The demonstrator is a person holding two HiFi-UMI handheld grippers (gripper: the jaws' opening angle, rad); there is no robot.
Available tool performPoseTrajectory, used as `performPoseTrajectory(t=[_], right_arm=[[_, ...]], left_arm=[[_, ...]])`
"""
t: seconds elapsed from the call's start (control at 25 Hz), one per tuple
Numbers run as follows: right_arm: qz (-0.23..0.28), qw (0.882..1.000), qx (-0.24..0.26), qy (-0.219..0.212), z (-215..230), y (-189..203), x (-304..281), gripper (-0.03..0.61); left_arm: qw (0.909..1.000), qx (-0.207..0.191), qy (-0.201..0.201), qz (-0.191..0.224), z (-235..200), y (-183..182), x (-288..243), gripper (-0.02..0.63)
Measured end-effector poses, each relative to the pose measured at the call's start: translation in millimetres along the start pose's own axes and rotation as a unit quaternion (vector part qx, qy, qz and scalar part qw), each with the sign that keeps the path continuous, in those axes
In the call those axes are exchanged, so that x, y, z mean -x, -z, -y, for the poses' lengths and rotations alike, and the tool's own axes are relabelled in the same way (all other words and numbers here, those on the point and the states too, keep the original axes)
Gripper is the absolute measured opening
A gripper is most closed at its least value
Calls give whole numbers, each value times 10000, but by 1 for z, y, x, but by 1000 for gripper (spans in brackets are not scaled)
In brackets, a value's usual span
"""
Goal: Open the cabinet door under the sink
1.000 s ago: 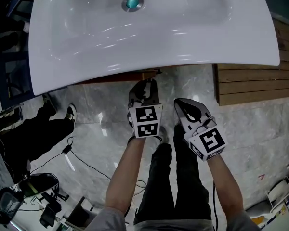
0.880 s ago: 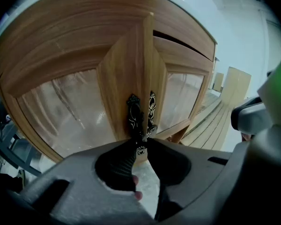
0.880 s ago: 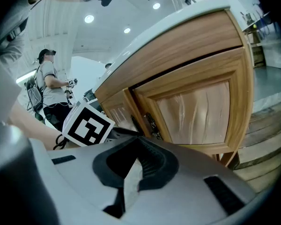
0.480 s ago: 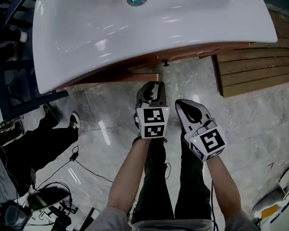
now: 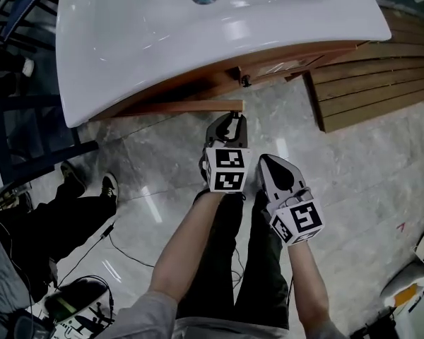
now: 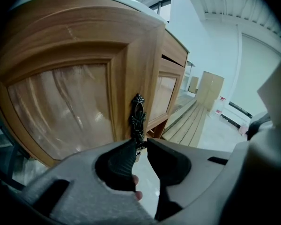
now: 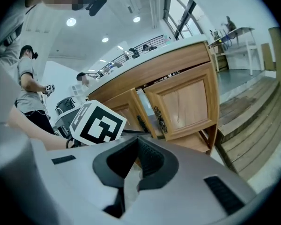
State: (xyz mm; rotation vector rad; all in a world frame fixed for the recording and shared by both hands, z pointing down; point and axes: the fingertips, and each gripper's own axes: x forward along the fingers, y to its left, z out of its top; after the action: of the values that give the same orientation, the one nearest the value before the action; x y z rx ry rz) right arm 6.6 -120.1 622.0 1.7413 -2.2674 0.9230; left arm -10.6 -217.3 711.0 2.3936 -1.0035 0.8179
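A white sink point(image 5: 127, 41) tops a wooden cabinet. Its left door point(image 5: 177, 108) stands swung out from the cabinet, seen edge-on from above in the head view. In the left gripper view the door point(image 6: 84, 102) carries an ornate dark handle point(image 6: 138, 116). My left gripper point(image 5: 230, 123) point(image 6: 140, 146) is shut on the lower end of that handle. The right door point(image 7: 182, 102) with its own handle point(image 7: 160, 118) sits flush in the cabinet front. My right gripper point(image 5: 278, 174) point(image 7: 138, 172) hangs beside the left one, shut with nothing between its jaws, away from the cabinet.
Wooden decking point(image 5: 367, 90) lies on the floor right of the cabinet. Another person's legs point(image 5: 56, 210) stretch over the marble floor at the left, with cables and equipment point(image 5: 71, 302) near them. The sink's rim overhangs the cabinet front.
The left door has swung outward with my left gripper on its handle. Both grippers have drawn back from the cabinet, and more of the cabinet front shows under the sink.
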Motion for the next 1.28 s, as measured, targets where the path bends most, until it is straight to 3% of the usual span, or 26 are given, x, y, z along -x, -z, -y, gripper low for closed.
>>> performPoseTrajectory(t=[0.28, 0.64, 1.08, 1.28], right_arm=[[40, 9998, -133, 159, 10, 12, 21, 8], [-121, 9996, -52, -266, 7, 24, 34, 8], [-320, 9983, 42, -481, -3, 52, 42, 8], [-275, 9989, 13, -379, -12, 59, 42, 8]], left_arm=[[10000, 52, 51, 43, 3, 5, 8, 81], [9999, 71, -112, -106, 11, 24, 29, 83], [9999, -121, 7, -18, 14, 42, 51, 81], [9987, -459, 221, -70, 15, 57, 65, 81]])
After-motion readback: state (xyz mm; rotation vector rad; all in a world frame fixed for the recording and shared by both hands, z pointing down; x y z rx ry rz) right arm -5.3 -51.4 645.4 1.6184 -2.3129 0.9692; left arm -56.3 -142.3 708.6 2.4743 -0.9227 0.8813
